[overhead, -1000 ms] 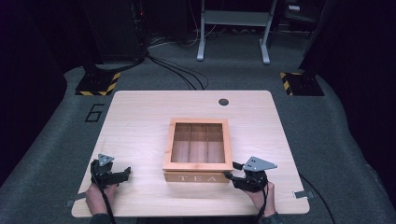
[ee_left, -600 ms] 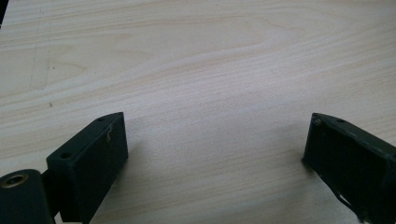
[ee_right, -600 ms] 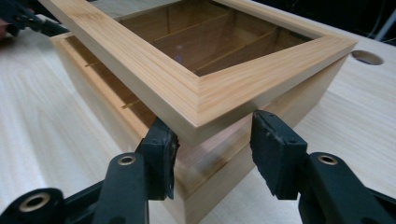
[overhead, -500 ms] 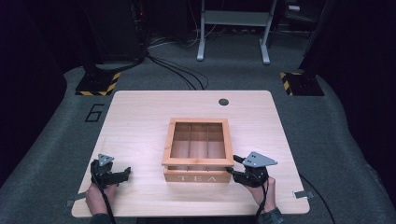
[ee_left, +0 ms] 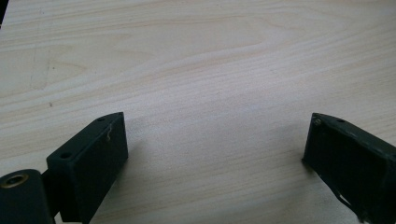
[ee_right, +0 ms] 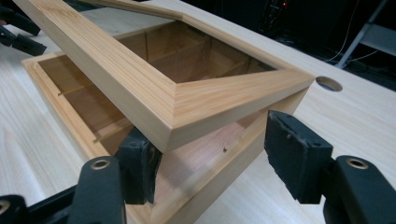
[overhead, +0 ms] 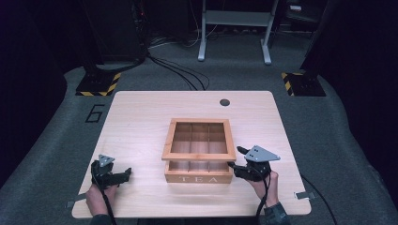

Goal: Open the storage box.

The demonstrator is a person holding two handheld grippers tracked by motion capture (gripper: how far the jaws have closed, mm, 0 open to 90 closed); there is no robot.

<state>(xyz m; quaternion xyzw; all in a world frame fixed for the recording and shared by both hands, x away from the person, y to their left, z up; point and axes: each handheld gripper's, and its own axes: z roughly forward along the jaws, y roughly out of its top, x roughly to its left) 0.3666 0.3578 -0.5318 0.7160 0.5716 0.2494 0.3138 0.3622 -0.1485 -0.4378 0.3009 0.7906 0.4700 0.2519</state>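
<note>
Here the wooden tea box (overhead: pixel 199 161) is sitting mid-table (overhead: pixel 141 117), its framed lid (ee_right: pixel 154 88) tilting up off the base. The right gripper (ee_right: pixel 210 158) is spreading its jaws wide at the lid's near corner, one under it. The left gripper (ee_left: pixel 215 144) is resting released on bare wood, well apart.

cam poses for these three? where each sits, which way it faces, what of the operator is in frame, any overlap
High view: above the person's side, facing forward and down on the table; both hands, left gripper, right gripper.
Left gripper view: on the left gripper, facing bare tabletop between its open jaws.
Right gripper view: on the right gripper, facing the tea box under its raised lid.
Shared: high and right gripper views both show box and lid.
</note>
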